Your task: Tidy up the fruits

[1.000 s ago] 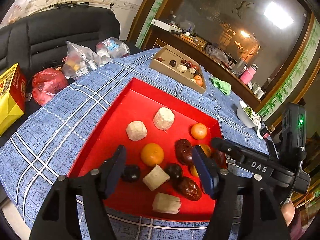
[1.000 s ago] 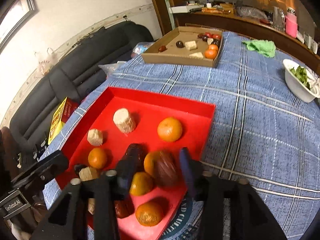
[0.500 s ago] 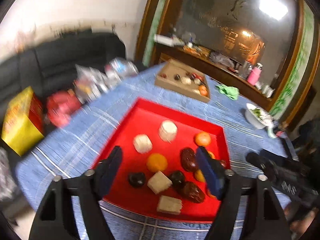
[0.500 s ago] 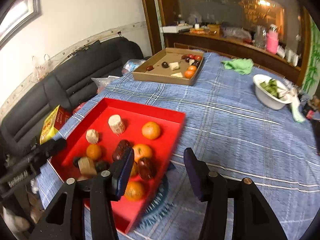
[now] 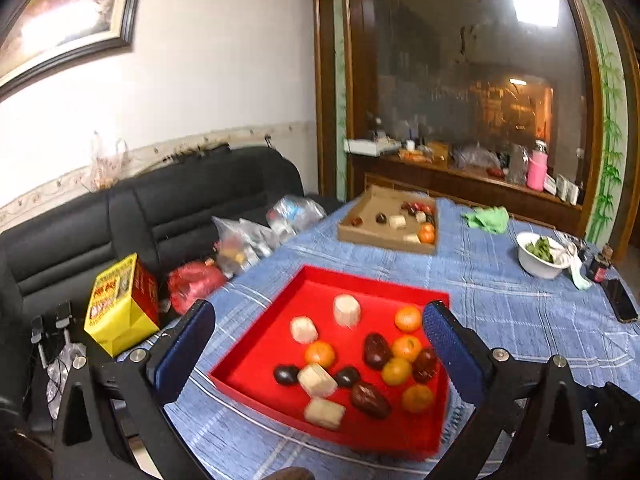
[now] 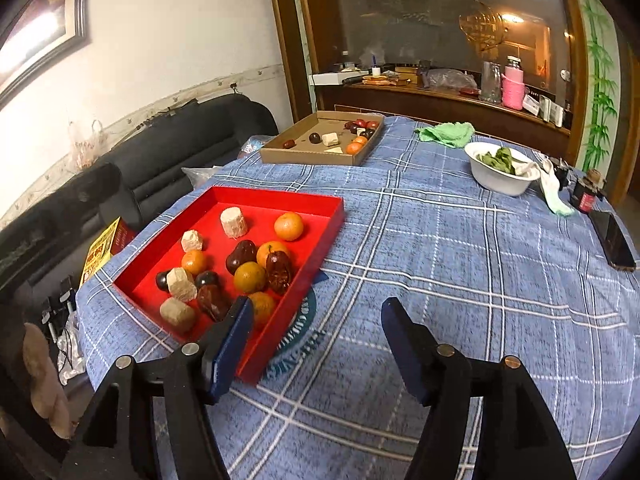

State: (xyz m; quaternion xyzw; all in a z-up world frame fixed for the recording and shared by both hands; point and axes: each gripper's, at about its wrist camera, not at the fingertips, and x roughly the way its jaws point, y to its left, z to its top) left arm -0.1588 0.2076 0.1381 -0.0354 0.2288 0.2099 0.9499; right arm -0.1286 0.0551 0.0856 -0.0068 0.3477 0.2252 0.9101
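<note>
**Both grippers wide and empty above the fruit tray**

Nearest the lens, the handles of each gripper run off the bottom edge of their frames, and a blurred brown shape at the lower left of the right wrist view cannot be identified. The left gripper (image 5: pixel 320 344) has just been opening; its jaws stand very wide, with nothing between the pads, which hover in front of the red tray (image 5: pixel 256 360) without touching it. The right gripper (image 6: pixel 316 344) has also just been opening; its jaws are apart and empty, over bare blue plaid cloth on the desk (image 6: pixel 440 264). Its left finger hides part of the tray's near corner and an orange there.

In the tray, at lower centre of the left view, lie oranges (image 5: pixel 320 354), dark red dates (image 5: pixel 376 351) and pale cut chunks (image 5: pixel 346 310). Motion blur softens the nearest pieces.

Farther back, a cardboard box (image 6: pixel 304 156) holds more fruit, too small to sort. To the right sits a white bowl (image 6: pixel 500 178) of greens.
</note>
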